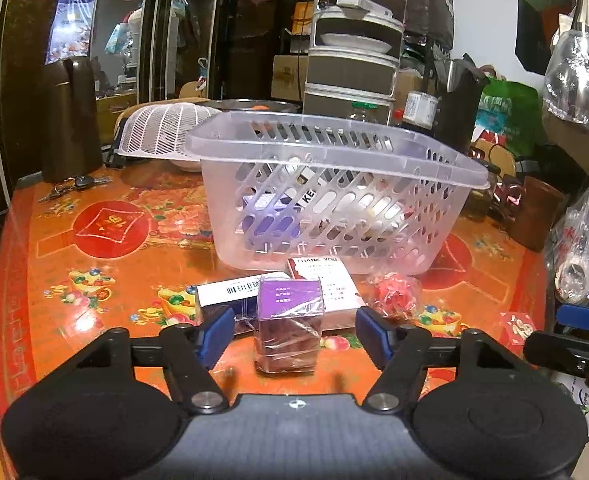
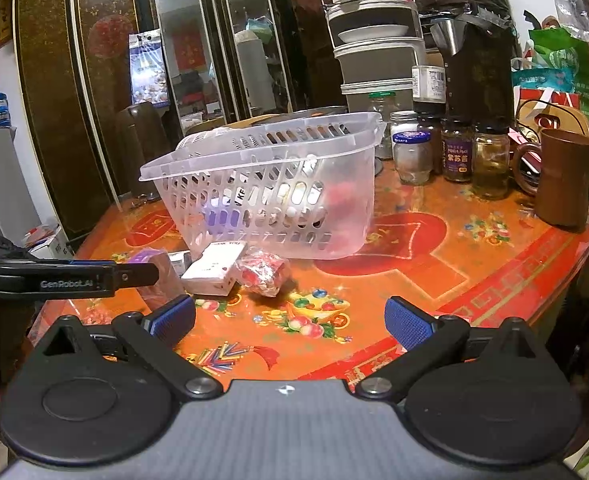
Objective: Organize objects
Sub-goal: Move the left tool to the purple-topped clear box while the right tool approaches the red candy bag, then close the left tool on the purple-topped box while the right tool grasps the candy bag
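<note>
Items on your table (image 1: 94, 280), listed left to right.

1. Dark brown flask (image 1: 70, 120), upright at the far left corner, with a bunch of keys (image 1: 74, 186) lying at its foot.
2. White slotted cover (image 1: 162, 132), dome-up, just behind the basket's left end.
3. White barcoded box (image 1: 230, 292), flat on the table, near your left gripper's left pad.
4. Purple-topped box (image 1: 288, 320) in clear wrap, upright. It stands between the fingers of your left gripper (image 1: 290, 334); the jaws are apart, with a gap showing on each side of the box, neither pad touching it.
5. White "THANK YOU" box (image 1: 330, 288), flat, just behind the purple-topped box.
6. Clear slotted basket (image 1: 334, 152), behind these boxes, already holding a purple box and some white items.
7. Red wrapped packet (image 1: 394, 296), at the basket's near right corner, beside the white box.
8. Row of glass jars (image 2: 458, 152), right of the basket in the right wrist view.
9. Brown mug (image 2: 562, 176), at the far right edge.

Your right gripper (image 2: 290, 320) hangs over bare tabletop, jaws wide apart, nothing between them.
</note>
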A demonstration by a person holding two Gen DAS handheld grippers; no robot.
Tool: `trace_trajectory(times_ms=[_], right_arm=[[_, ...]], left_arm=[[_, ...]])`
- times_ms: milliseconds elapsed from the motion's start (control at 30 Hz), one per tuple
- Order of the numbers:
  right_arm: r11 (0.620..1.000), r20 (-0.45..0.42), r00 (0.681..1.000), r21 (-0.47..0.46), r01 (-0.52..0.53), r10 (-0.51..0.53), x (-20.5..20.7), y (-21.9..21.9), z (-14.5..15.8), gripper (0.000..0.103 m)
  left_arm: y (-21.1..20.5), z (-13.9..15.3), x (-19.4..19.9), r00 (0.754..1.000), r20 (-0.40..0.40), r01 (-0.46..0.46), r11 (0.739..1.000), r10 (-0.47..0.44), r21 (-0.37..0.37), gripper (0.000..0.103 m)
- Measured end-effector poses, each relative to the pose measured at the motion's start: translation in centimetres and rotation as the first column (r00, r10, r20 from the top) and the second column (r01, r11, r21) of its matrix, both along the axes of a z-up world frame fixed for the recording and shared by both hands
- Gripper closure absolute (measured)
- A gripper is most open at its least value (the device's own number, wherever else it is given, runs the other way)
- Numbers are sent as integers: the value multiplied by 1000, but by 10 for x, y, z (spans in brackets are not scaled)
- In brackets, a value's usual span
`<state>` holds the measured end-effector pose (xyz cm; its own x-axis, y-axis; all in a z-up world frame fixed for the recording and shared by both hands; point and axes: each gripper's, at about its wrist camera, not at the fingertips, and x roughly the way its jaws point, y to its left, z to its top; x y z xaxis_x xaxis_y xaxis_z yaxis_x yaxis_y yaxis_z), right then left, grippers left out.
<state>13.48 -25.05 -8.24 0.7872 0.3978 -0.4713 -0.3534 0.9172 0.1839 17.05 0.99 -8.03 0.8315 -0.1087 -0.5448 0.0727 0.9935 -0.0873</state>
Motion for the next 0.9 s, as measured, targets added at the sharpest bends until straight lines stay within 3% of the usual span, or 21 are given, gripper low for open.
trace_trajectory(times_ms=[300, 367, 567, 833, 900], right_arm=[[1000, -21, 1000, 0, 4, -4, 5, -1, -4, 0], [1000, -25, 1000, -12, 6, -7, 6, 1, -3, 0], [1000, -24, 1000, -15, 7, -7, 10, 5, -4, 0], [1000, -31, 1000, -29, 6, -7, 46, 26, -18, 0], [999, -29, 1000, -47, 8, -9, 57, 34, -21, 8]], left_arm=[[1, -10, 11, 1000, -5, -20, 1000, 20, 10, 34], [0, -12, 13, 1000, -15, -20, 1000, 20, 15, 58], [2, -13, 12, 1000, 0, -16, 1000, 16, 13, 59], [28, -11, -5, 992, 92, -82, 994, 88, -69, 59], [32, -11, -7, 989, 107, -93, 993, 101, -74, 59]])
